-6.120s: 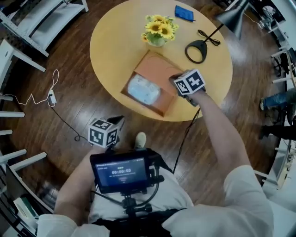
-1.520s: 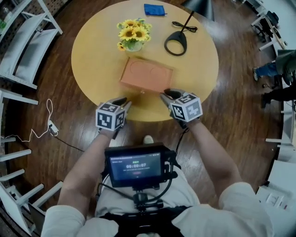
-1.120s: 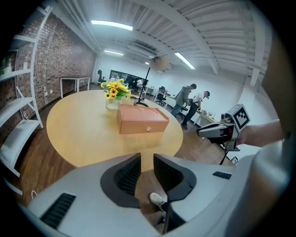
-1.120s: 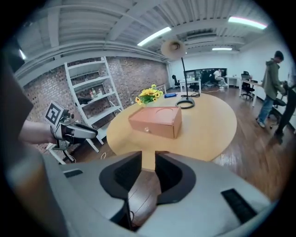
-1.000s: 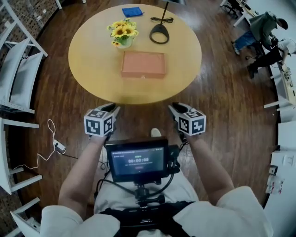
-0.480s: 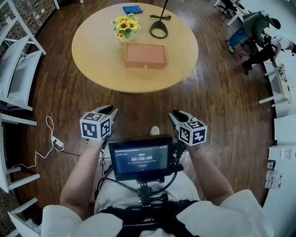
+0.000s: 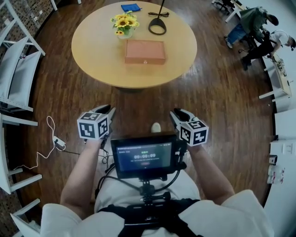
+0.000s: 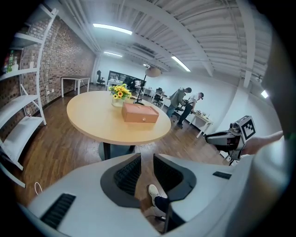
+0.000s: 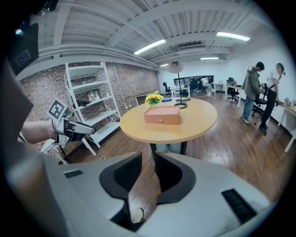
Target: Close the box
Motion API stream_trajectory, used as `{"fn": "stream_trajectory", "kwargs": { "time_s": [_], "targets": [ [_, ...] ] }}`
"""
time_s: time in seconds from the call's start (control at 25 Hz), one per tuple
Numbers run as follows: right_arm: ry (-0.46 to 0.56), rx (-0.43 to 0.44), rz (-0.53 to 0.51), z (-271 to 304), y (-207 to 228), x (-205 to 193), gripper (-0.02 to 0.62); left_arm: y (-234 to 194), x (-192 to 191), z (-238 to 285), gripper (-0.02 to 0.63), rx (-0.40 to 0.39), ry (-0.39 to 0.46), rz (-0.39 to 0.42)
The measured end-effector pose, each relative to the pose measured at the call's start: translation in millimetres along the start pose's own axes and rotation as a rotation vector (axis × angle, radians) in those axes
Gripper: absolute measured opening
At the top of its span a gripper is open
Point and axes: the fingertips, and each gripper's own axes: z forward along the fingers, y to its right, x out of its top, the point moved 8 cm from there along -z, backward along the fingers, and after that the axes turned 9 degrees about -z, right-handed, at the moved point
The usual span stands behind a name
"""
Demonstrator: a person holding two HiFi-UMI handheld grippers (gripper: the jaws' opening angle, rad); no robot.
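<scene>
The box (image 7: 144, 51) lies lid down near the middle of the round table (image 7: 101, 65), long axis parallel to the near edge; sunflowers (image 7: 123, 21) stand beyond it, toward the far edge. The left gripper (image 7: 107, 111) and right gripper (image 7: 176, 114) hang well short of the table, jaws slightly parted on nothing; the box lies straight ahead between them, neither clearly nearer. The closing looks done.

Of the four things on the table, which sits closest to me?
The closed orange box; the sunflowers, black lamp and blue cloth all sit beyond it.
</scene>
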Motion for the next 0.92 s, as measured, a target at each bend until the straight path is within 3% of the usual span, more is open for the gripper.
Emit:
{"fn": "stream_trajectory", "kwargs": {
  "time_s": [0.92],
  "targets": [
    [-0.015,-0.009,-0.004,-10,-12,-8,0.095,2,-11,-4,0.089,-0.021,-0.017,0.007]
  ]
}}
